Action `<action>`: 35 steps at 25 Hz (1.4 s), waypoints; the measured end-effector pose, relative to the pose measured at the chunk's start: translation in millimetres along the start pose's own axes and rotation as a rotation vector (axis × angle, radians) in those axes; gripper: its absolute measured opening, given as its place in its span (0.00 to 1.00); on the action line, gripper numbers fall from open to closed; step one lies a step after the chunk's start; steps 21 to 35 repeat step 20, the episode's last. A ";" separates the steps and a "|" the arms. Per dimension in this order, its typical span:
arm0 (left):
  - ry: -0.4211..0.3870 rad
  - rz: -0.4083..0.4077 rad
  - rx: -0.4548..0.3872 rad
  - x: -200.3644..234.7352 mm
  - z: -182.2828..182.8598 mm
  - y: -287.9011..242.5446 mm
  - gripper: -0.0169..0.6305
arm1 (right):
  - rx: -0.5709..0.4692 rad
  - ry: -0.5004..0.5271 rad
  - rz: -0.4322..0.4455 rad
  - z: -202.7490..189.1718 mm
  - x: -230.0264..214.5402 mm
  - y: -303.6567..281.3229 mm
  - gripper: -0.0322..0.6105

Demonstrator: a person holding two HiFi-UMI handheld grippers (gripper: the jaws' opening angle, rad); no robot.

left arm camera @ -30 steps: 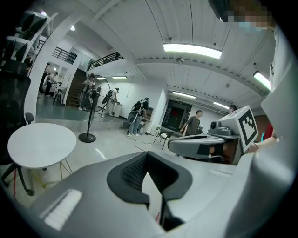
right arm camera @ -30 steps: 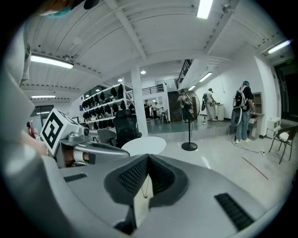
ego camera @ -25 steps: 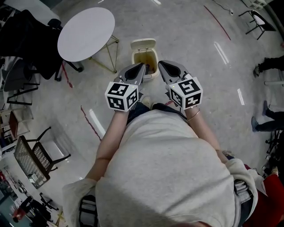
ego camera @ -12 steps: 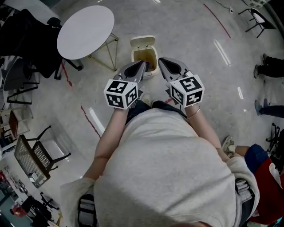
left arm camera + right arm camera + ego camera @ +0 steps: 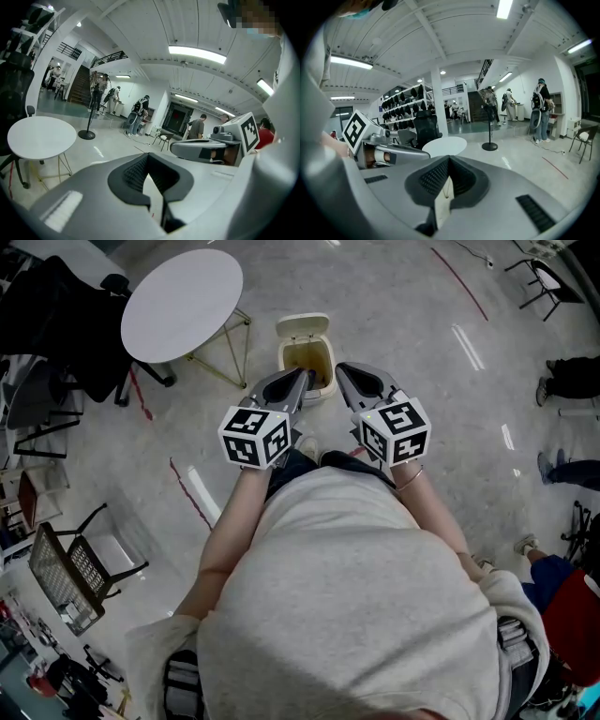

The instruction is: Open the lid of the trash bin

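Note:
A small cream trash bin [image 5: 323, 388] stands on the floor in front of me in the head view. Its lid [image 5: 304, 327] is tipped up at the far side, and the yellowish inside shows. My left gripper [image 5: 302, 378] hangs over the bin's near left rim, my right gripper [image 5: 340, 370] over its near right rim. Whether either touches the bin is hidden. Both are shut with nothing between the jaws. The gripper views look level across the room and do not show the bin. The left gripper [image 5: 149, 157] and the right gripper [image 5: 449, 161] have their tips together there.
A round white table [image 5: 183, 307] on thin legs stands left of the bin. Black chairs [image 5: 80, 568] crowd the left side. People's legs [image 5: 572, 376] are at the far right, and red tape lines [image 5: 192, 502] mark the floor. My shoe [image 5: 309, 454] is below the grippers.
Both grippers hold almost the same place over the bin. A person at the lower right has walked further out of the picture.

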State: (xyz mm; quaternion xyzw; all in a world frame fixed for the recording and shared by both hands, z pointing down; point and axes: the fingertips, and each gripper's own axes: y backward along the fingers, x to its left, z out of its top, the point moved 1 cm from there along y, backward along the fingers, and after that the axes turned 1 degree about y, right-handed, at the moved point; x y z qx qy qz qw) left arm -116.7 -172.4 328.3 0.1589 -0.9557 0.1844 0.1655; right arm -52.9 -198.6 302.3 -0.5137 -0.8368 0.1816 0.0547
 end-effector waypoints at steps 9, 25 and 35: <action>0.003 -0.021 0.034 -8.6 -10.6 -2.2 0.04 | 0.030 -0.011 0.015 -12.6 1.7 0.6 0.06; 0.010 -0.025 0.045 -15.3 -14.8 -5.3 0.04 | 0.051 -0.041 0.025 -22.7 -1.3 1.1 0.06; 0.010 -0.025 0.045 -15.3 -14.8 -5.3 0.04 | 0.051 -0.041 0.025 -22.7 -1.3 1.1 0.06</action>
